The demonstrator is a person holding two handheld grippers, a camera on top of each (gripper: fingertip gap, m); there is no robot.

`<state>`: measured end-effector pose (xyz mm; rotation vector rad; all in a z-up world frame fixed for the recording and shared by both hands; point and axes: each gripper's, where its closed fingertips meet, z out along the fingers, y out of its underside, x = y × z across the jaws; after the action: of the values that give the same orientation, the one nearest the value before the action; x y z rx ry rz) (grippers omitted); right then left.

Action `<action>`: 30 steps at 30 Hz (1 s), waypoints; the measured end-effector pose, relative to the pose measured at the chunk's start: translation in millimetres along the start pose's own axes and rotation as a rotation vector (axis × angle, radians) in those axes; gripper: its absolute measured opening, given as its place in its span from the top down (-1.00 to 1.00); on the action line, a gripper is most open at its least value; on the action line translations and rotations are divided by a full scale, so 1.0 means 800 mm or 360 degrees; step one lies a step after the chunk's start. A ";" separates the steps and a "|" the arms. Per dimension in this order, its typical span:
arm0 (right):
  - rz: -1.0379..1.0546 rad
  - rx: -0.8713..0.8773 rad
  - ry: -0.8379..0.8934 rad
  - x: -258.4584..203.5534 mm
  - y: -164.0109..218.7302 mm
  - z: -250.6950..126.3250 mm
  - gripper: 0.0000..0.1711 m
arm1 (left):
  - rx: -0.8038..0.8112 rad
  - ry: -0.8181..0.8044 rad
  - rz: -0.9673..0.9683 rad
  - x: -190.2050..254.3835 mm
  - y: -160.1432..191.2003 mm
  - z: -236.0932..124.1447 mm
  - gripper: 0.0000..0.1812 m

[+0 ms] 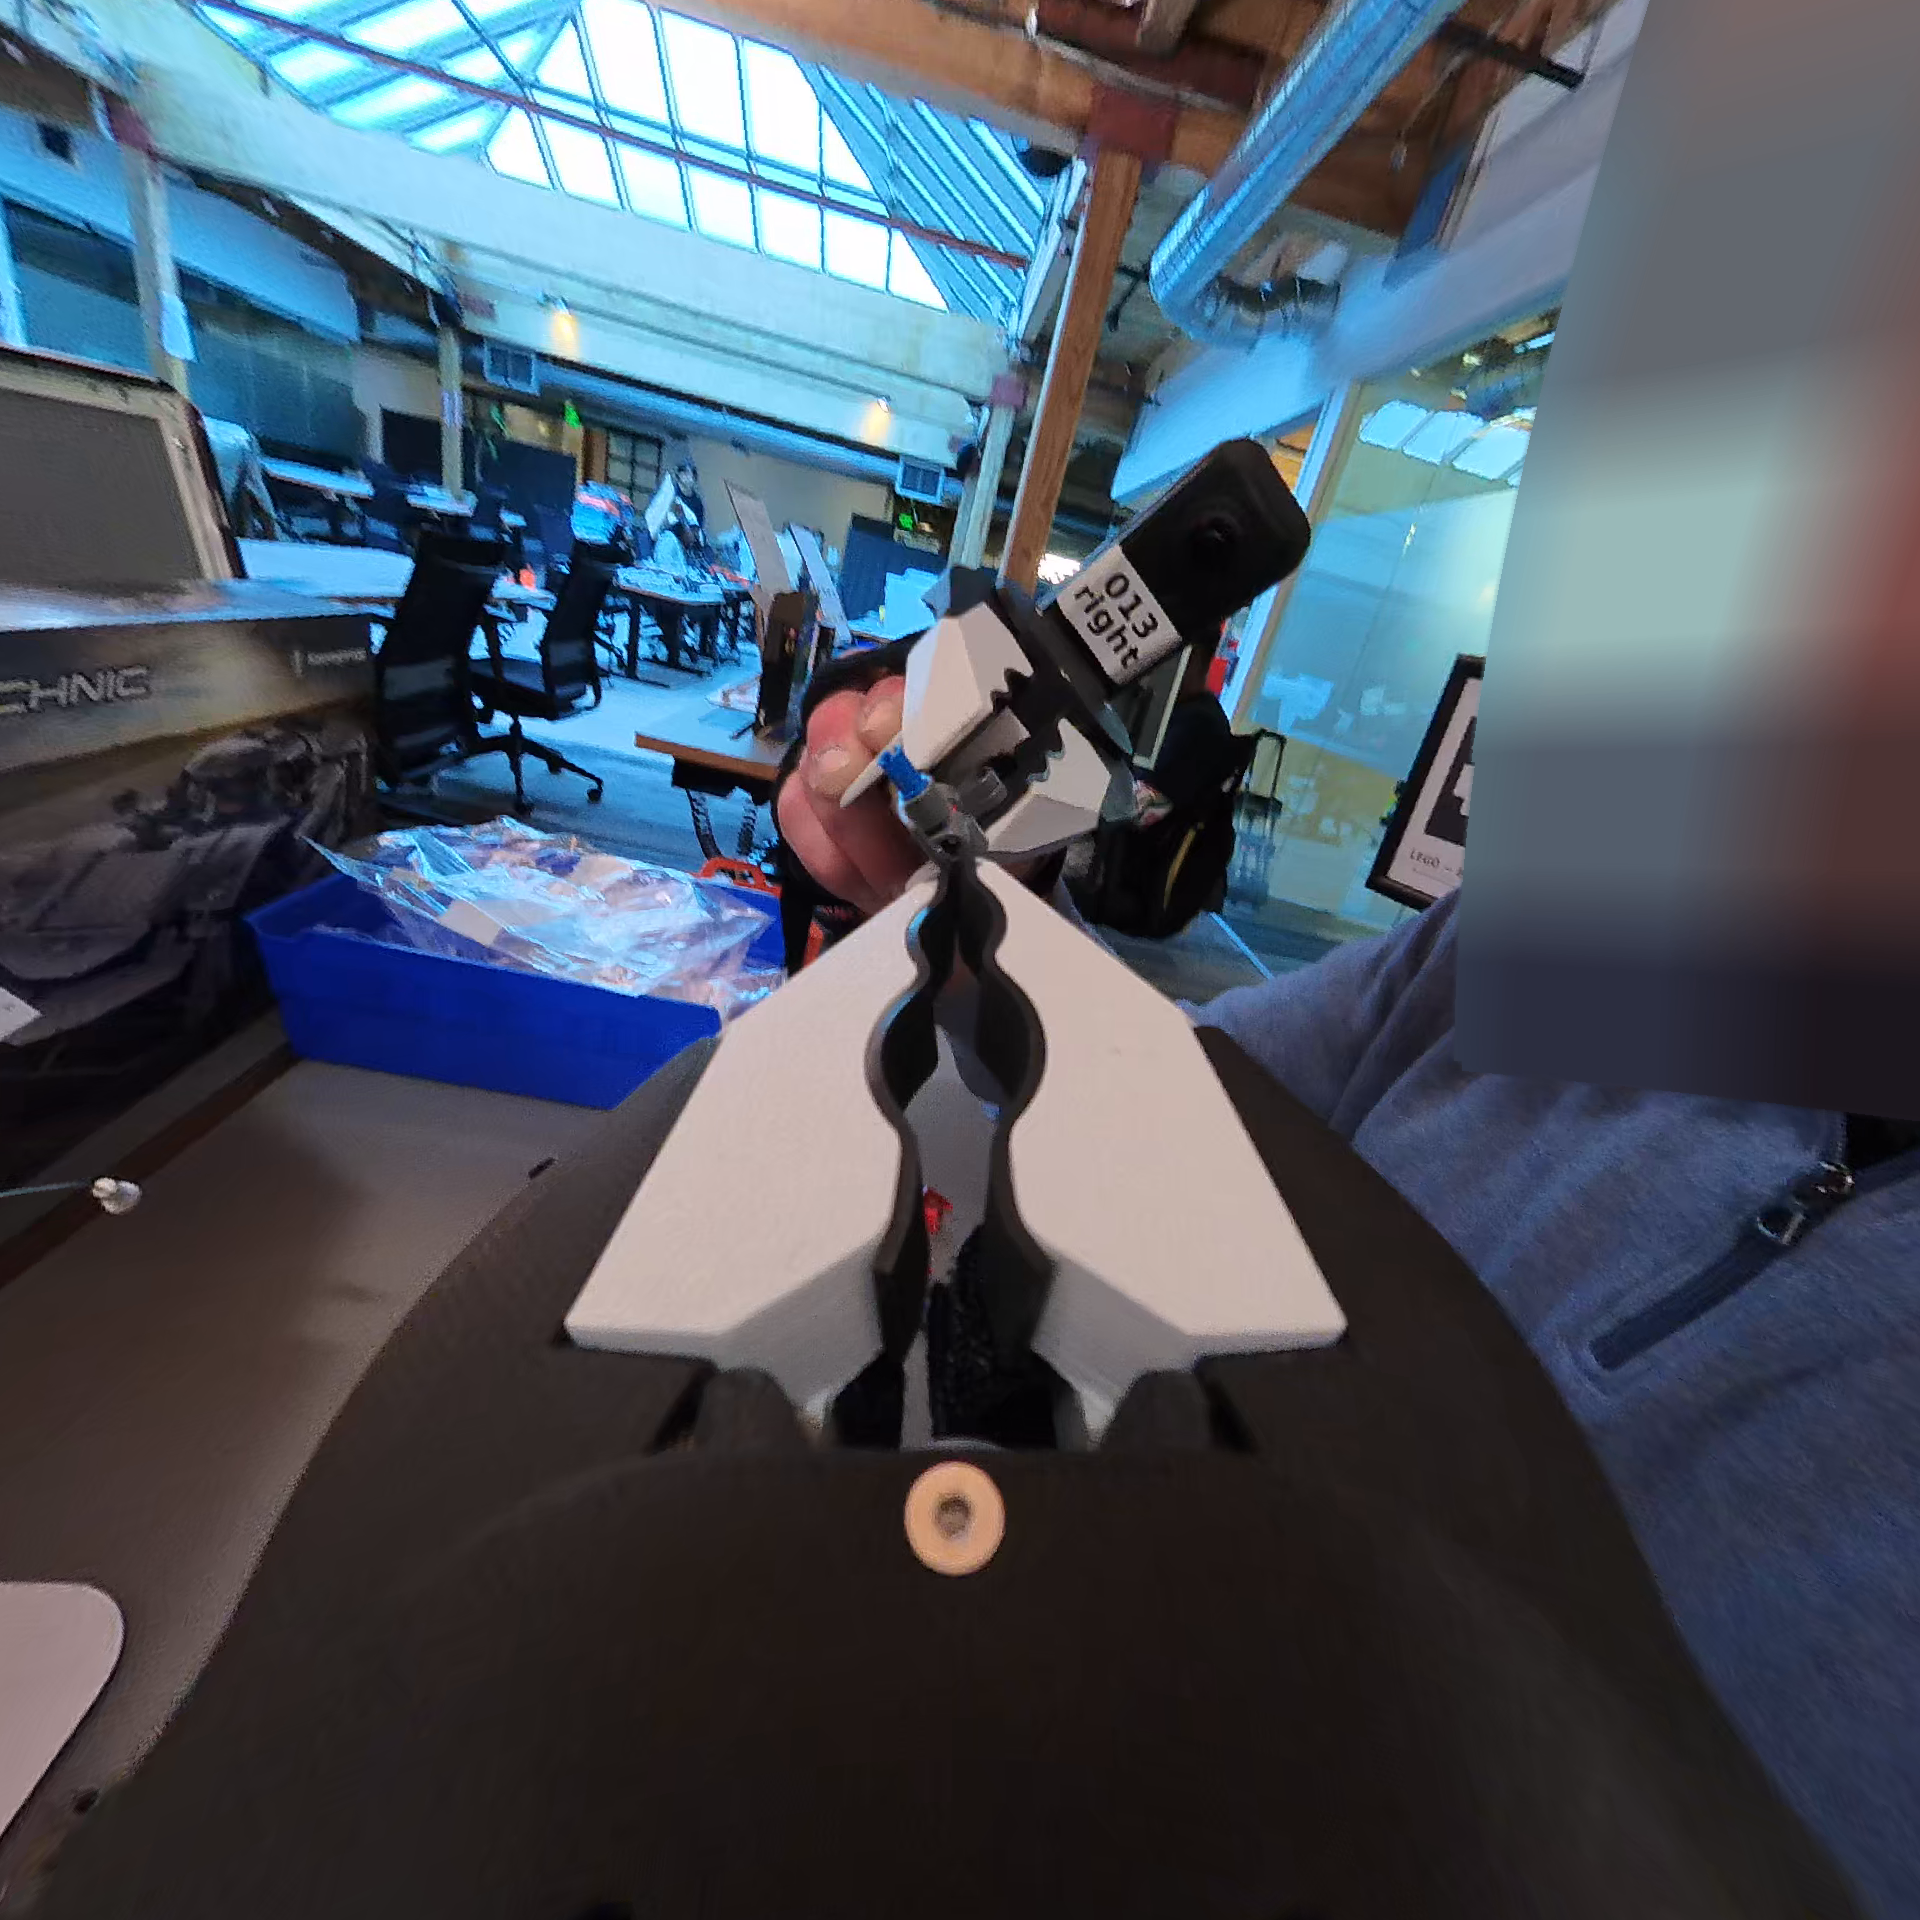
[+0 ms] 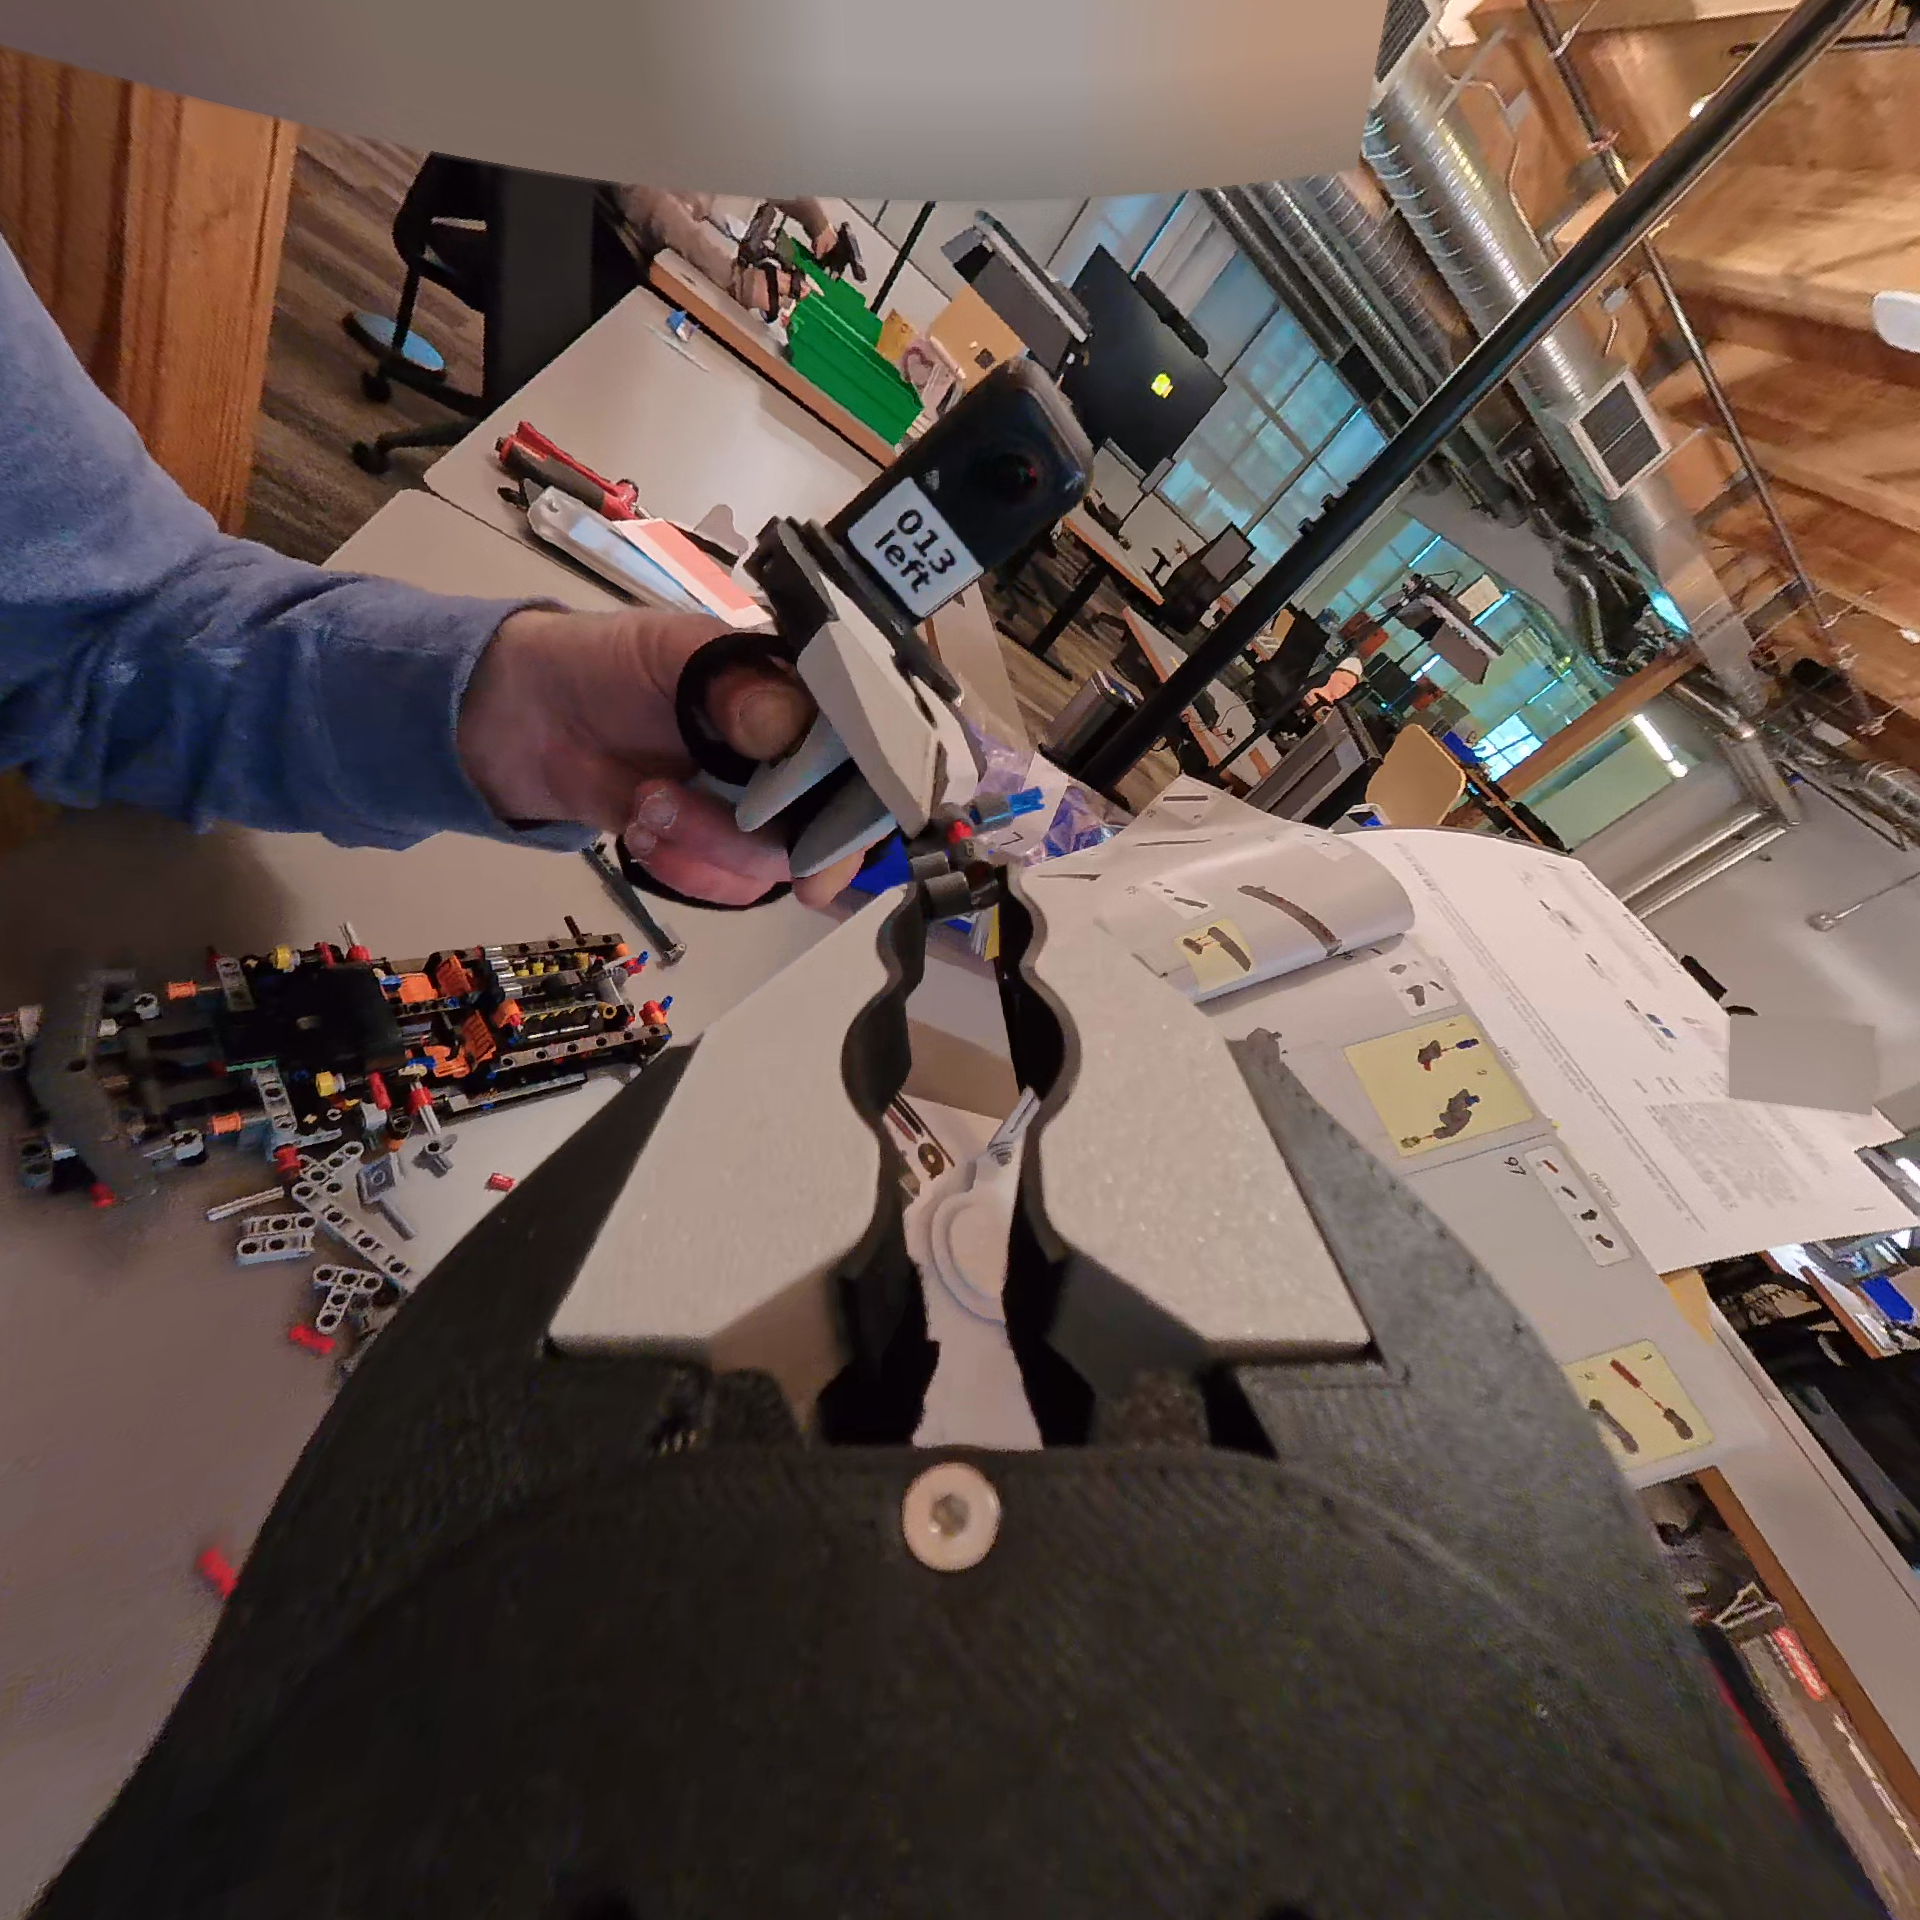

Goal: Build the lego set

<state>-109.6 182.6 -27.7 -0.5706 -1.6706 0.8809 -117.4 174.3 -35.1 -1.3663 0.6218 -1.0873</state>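
Closest to each lens is its own tool, white fingers with wavy black pads drawn together at the tips. Both tools are raised off the bench and meet tip to tip in the air, which reads as a mating step: one small piece held steady while the other is pushed onto it. From the left wrist view, the left tool (image 1: 958,868) pinches a small grey connector (image 1: 940,821) at its very tip, and the right tool (image 1: 971,795) comes in from above, clamped on the same little cluster with a blue pin (image 1: 896,771) sticking out to one side. From the right wrist view, the right tool (image 2: 961,894) grips a dark grey bush (image 2: 951,885) and the left tool (image 2: 925,821) holds the neighbouring part with the blue pin (image 2: 1023,800) pointing away; exactly where one piece ends and the other begins is too small to tell. So the sub-assembly sits between the two tips, touching both. Well apart, down on the bench (image 2: 125,1455), lies the partly built black and orange chassis (image 2: 312,1029) with loose grey beams (image 2: 332,1205) scattered just beside it. An open instruction booklet (image 2: 1455,1091) lies spread on the other side, probably so the step can be read while both hands are busy.
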 end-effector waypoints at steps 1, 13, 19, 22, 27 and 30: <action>-0.0002 -0.0011 -0.0008 -0.001 0.002 0.000 0.87 | -0.0019 0.0000 -0.0001 0.000 0.002 0.000 1.00; -0.0002 -0.0104 -0.0064 -0.012 0.020 -0.002 0.87 | -0.0216 -0.0041 0.0026 -0.009 0.026 0.001 1.00; 0.0050 -0.0070 -0.0065 -0.017 0.028 -0.004 0.87 | -0.0236 0.0005 -0.0013 -0.007 0.032 0.002 1.00; 0.0059 -0.0057 -0.0049 -0.016 0.028 -0.005 0.87 | -0.0204 0.0035 -0.0050 -0.007 0.030 0.004 1.00; 0.0064 -0.0030 -0.0027 -0.014 0.025 -0.008 0.87 | -0.0143 0.0092 -0.0116 -0.006 0.026 0.007 1.00; 0.0068 -0.0013 -0.0023 -0.014 0.024 -0.010 0.87 | -0.0110 0.0121 -0.0156 -0.005 0.025 0.008 1.00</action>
<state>-100.3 187.6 -49.0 -0.6086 -1.6810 0.9111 -108.8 178.2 -53.9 -1.4326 0.6587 -1.2102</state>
